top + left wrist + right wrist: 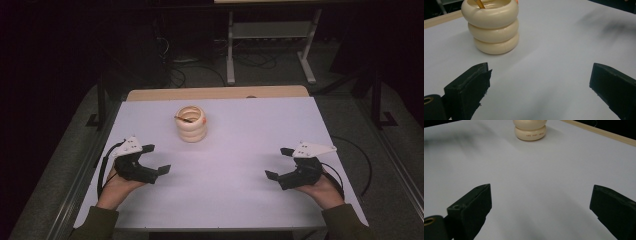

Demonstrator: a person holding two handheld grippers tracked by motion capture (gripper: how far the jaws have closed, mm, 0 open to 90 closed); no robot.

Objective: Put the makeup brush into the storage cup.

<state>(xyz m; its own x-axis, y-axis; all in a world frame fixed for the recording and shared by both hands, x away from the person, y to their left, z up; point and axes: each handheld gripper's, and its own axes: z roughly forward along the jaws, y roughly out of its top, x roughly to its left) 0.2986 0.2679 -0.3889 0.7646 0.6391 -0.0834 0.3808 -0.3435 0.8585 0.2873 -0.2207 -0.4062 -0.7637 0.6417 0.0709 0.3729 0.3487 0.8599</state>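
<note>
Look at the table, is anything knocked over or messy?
No, nothing stands out. The cream ringed holder stands upright on the white table with a pencil leaning inside it, and nothing is spilled.

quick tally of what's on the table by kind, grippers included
Cream ringed holder: 1
Pencil-like stick inside the holder: 1
Grippers: 2, the left gripper and the right gripper, both open
Total: 4

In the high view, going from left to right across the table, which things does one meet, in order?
left gripper → cream ringed holder with a pencil in it → right gripper
</note>
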